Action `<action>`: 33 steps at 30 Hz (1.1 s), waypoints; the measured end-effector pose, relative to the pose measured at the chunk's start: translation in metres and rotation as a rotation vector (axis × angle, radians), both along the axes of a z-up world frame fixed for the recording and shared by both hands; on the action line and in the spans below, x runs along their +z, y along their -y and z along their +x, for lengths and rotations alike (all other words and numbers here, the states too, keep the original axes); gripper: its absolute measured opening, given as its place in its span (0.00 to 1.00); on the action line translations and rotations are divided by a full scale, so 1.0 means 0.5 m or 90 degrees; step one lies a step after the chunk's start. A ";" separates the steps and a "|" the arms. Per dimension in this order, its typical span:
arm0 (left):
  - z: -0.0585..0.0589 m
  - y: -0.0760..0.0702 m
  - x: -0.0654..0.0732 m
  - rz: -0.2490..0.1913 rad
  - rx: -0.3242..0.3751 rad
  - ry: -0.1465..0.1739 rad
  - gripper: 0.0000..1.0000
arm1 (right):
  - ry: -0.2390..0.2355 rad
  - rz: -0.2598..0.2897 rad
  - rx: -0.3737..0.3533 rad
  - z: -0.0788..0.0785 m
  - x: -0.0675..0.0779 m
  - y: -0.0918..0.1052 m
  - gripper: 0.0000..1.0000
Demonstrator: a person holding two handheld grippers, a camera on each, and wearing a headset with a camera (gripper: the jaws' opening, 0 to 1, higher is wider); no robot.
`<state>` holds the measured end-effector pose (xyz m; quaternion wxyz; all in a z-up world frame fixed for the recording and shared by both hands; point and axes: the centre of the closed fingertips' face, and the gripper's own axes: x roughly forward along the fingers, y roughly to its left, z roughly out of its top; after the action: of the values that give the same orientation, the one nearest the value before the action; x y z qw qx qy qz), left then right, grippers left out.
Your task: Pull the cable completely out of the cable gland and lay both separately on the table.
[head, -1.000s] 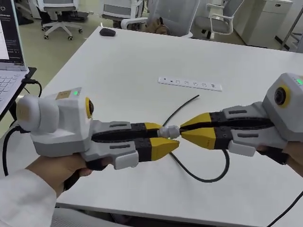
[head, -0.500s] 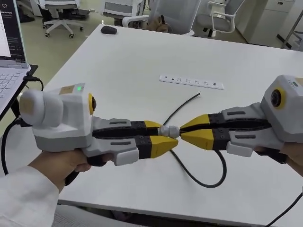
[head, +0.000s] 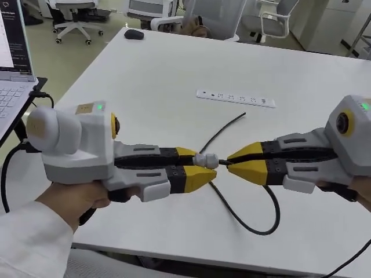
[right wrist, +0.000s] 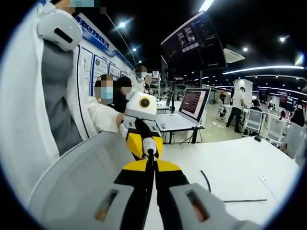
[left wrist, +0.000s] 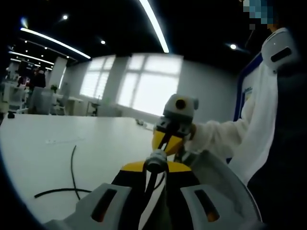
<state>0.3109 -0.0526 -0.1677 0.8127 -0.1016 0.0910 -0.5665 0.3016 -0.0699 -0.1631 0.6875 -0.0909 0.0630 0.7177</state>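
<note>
A small grey-white cable gland (head: 205, 160) is held above the white table (head: 145, 87), with my left gripper (head: 201, 164) shut on it. A short black stretch of the cable (head: 222, 163) runs from the gland into my right gripper (head: 231, 163), which is shut on the cable. The rest of the cable hangs in a loop (head: 255, 227) onto the table, and its free end (head: 240, 118) lies near the power strip. In the left gripper view the gland (left wrist: 156, 161) sits between the yellow jaws. In the right gripper view the cable (right wrist: 149, 162) leads to the gland (right wrist: 149, 145).
A white power strip (head: 235, 98) lies beyond the grippers. A black mouse (head: 134, 35) sits at the table's far edge. A laptop (head: 8, 63) stands on a side stand at left, with office chairs (head: 75, 14) behind. People stand near in the right gripper view.
My right gripper has drawn a little to the right, away from the gland, so a short bare stretch of cable now shows between them. The left gripper holds its place.
</note>
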 end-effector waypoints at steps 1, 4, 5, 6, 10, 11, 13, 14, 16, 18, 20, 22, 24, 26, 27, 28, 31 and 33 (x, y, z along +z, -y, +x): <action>0.001 0.000 0.001 -0.001 0.002 0.000 0.16 | 0.001 -0.003 -0.004 0.002 -0.002 0.005 0.03; 0.003 -0.004 0.002 -0.007 0.007 -0.005 0.16 | 0.001 -0.022 -0.019 0.010 -0.016 0.027 0.03; 0.004 -0.004 0.002 -0.008 0.008 -0.006 0.16 | 0.000 -0.024 -0.023 0.012 -0.019 0.033 0.03; 0.005 -0.005 0.002 -0.009 0.009 -0.007 0.16 | -0.003 -0.027 -0.030 0.016 -0.024 0.041 0.03; 0.007 -0.005 0.000 -0.006 0.012 -0.010 0.16 | -0.010 -0.040 -0.049 0.026 -0.042 0.061 0.03; 0.007 -0.005 -0.002 -0.003 0.012 -0.012 0.16 | -0.012 -0.044 -0.054 0.028 -0.049 0.066 0.03; 0.007 -0.004 -0.004 -0.001 0.011 -0.013 0.16 | -0.018 -0.047 -0.059 0.030 -0.057 0.072 0.03; 0.007 -0.004 -0.005 0.002 0.011 -0.013 0.16 | -0.022 -0.048 -0.063 0.031 -0.062 0.075 0.03; 0.007 -0.004 -0.007 0.005 0.011 -0.014 0.16 | -0.027 -0.051 -0.069 0.033 -0.071 0.080 0.03; 0.008 -0.004 -0.009 0.009 0.012 -0.013 0.16 | -0.030 -0.058 -0.074 0.035 -0.080 0.086 0.03; 0.008 -0.004 -0.010 0.011 0.012 -0.014 0.16 | -0.032 -0.059 -0.079 0.037 -0.085 0.091 0.03; 0.008 -0.004 -0.011 0.012 0.013 -0.015 0.16 | -0.035 -0.060 -0.082 0.038 -0.087 0.094 0.03; 0.009 -0.005 -0.011 0.011 0.015 -0.016 0.16 | -0.035 -0.071 -0.089 0.041 -0.094 0.100 0.03; 0.011 -0.005 -0.012 0.012 0.017 -0.018 0.16 | -0.035 -0.072 -0.093 0.042 -0.096 0.103 0.03; 0.011 -0.005 -0.013 0.013 0.017 -0.019 0.16 | -0.038 -0.069 -0.094 0.041 -0.095 0.104 0.03; 0.011 -0.004 -0.015 0.017 0.017 -0.018 0.16 | -0.036 -0.071 -0.095 0.040 -0.096 0.104 0.03; 0.011 -0.002 -0.018 0.026 0.017 -0.015 0.16 | -0.028 -0.081 -0.095 0.038 -0.099 0.105 0.03; 0.012 -0.002 -0.021 0.030 0.019 -0.016 0.16 | -0.034 -0.085 -0.094 0.035 -0.100 0.107 0.04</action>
<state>0.3167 -0.0514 -0.1780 0.8218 -0.0911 0.1130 -0.5510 0.3192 -0.1234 -0.2130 0.7292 -0.1120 0.1354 0.6614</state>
